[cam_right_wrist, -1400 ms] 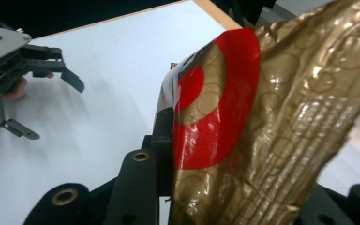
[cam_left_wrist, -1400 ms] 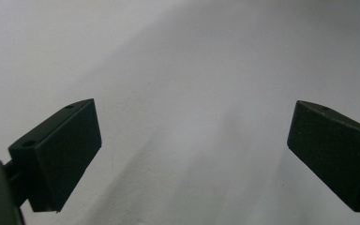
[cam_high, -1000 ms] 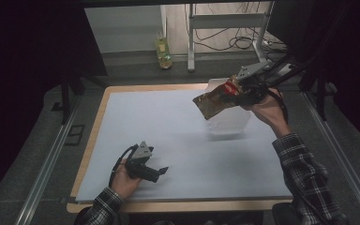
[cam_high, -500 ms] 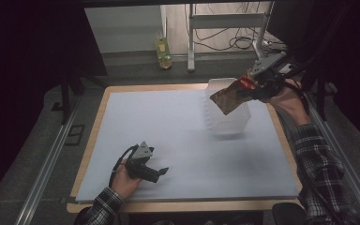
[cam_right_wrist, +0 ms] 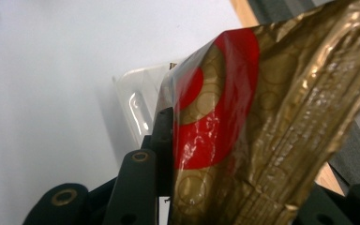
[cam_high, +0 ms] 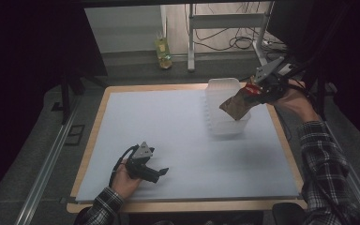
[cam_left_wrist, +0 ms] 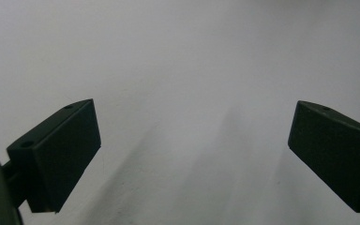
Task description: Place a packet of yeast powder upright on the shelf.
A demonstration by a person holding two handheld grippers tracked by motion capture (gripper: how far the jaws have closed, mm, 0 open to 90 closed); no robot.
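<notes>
— Gold packet (cam_high: pixel 236 104): one counted. Who holds it?

— The right gripper (cam_high: pixel 258 90), one of two on the table side. Its jaws are clamped on the packet's top edge, by the red printed patch; the right gripper view shows the foil (cam_right_wrist: pixel 267 126) pressed against one jaw.

— Position of the packet?

— Held in the air, tilted, its lower end over the clear plastic container (cam_high: pixel 225 110). One container, standing at the right part of the white mat (cam_high: pixel 168 126). Whether anything lies inside cannot be told.

— The other gripper?

— The left gripper (cam_high: pixel 155 173) rests on the mat near the front edge, jaws spread wide, nothing between them.
</notes>
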